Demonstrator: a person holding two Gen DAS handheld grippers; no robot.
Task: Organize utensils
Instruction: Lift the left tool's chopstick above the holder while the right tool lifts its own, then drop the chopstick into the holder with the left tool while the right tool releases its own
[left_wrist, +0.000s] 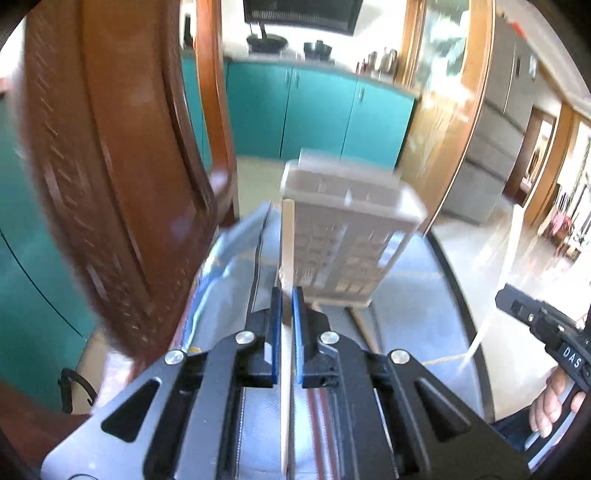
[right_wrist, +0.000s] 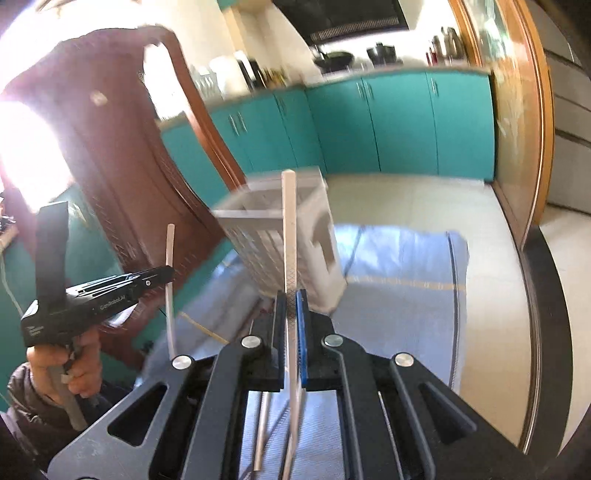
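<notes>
Pale wooden stick (left_wrist: 287, 236) pinched in the left tongs (left_wrist: 287, 302) and slim textured metal handle (right_wrist: 290, 236) in the right tongs (right_wrist: 291, 306) could miss the grey slotted plastic holder (right_wrist: 280, 236) mid-frame, or tip it on the blue-clothed counter (right_wrist: 406, 288)

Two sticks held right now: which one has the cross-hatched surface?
The stick in the right claw: pale grey, diamond-textured stick. The left claw holds a smooth, plain wooden stick.

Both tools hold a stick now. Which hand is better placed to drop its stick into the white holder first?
Right, probably: the right tool has its stick rising across the holder's open top. The left tool faces its side.
</notes>
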